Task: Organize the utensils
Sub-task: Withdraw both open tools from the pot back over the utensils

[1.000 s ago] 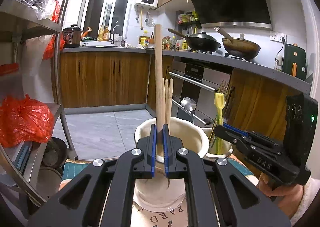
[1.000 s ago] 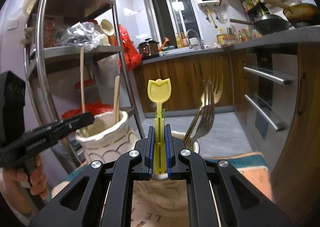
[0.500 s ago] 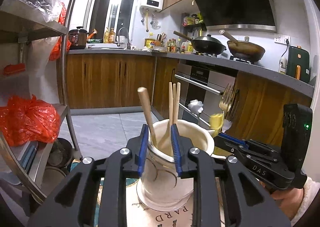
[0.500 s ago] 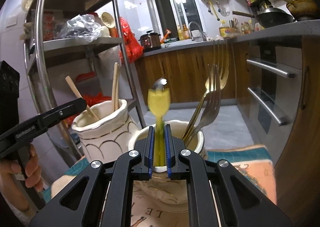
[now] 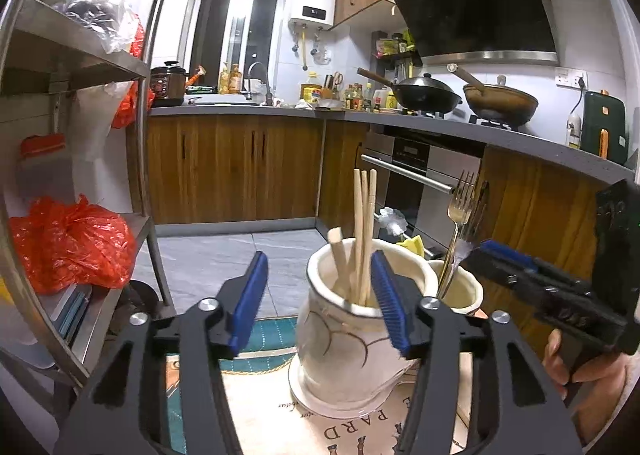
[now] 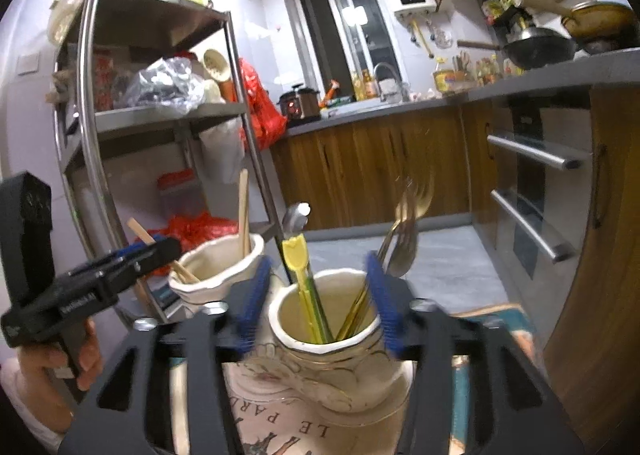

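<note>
My left gripper [image 5: 318,257] hangs just before a white ceramic jar [image 5: 344,343]; its jaws are opening and its blue pads press on nothing. Wooden chopsticks [image 5: 363,223] and a thicker wooden stick [image 5: 339,259] stand loose in that jar. My right gripper [image 6: 318,259] hovers over a second cream jar [image 6: 344,371], its jaws also opening, wide of the yellow tulip-topped utensil [image 6: 297,257] that leans inside. Forks [image 6: 404,231] and a spoon [image 6: 296,215] share that jar. Each view catches the other gripper: the right gripper [image 5: 480,255] and the left gripper [image 6: 170,247].
Both jars stand on a printed mat [image 5: 352,431] with a teal border. A steel shelf rack [image 5: 140,159] with a red bag [image 5: 68,243] is on the left. Wooden cabinets, an oven [image 5: 412,179] and a counter with woks [image 5: 428,95] lie beyond. A person's hand [image 5: 580,371] holds the right gripper.
Both grippers have opened and let go. The wooden stick dropped from the left jaws into the white jar, and the yellow utensil sank from the right jaws into the cream jar.
</note>
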